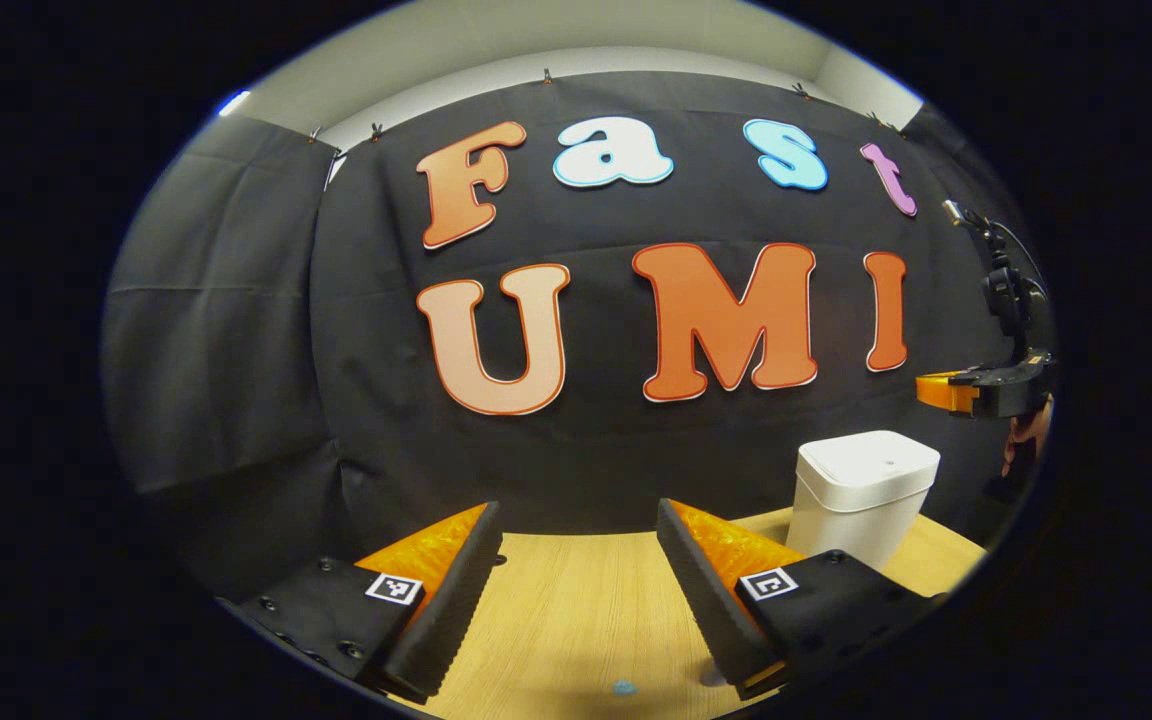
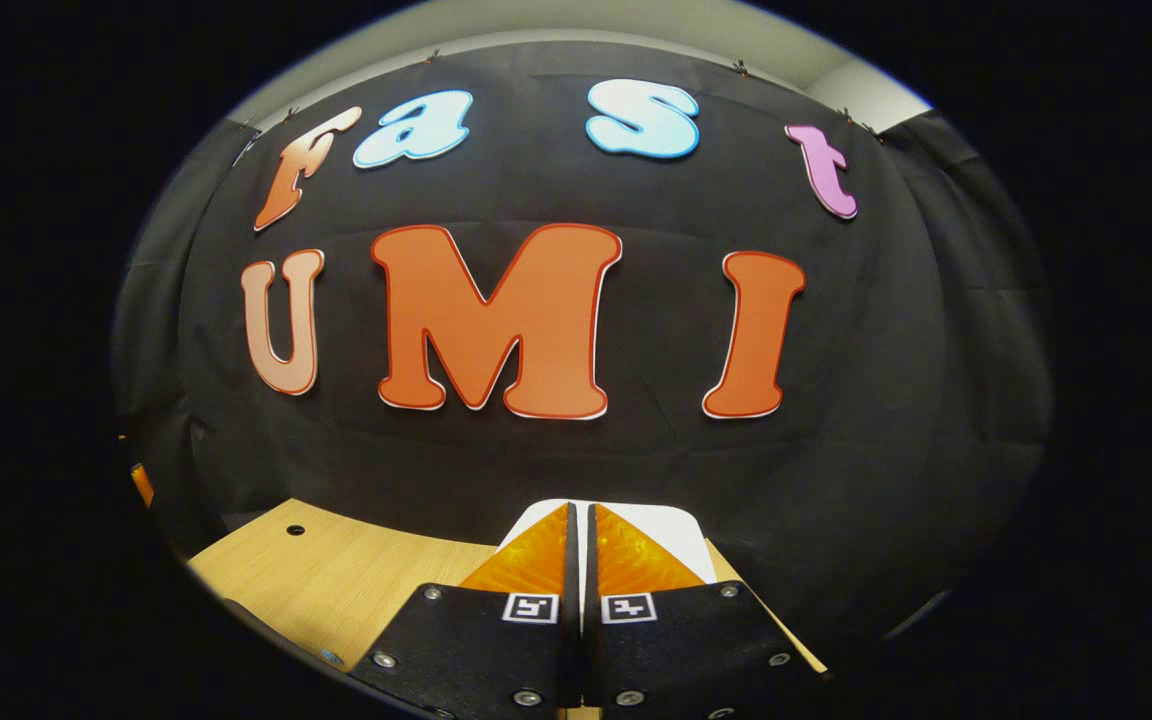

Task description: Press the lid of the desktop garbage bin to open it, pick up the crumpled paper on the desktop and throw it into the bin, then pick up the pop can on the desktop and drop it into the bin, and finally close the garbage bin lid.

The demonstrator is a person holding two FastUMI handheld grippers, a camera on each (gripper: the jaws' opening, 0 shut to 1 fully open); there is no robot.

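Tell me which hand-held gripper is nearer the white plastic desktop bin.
Right. The right hand-held gripper hangs just above the white plastic desktop bin, fingers together, lid down. The left hand-held gripper sits open over the wooden desktop, off to the bin's side.

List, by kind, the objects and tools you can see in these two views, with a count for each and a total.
Garbage bins: 1, white, lid down
Grippers: 2, left gripper open, right gripper shut above the bin
Tables: 1, wooden
Total: 4
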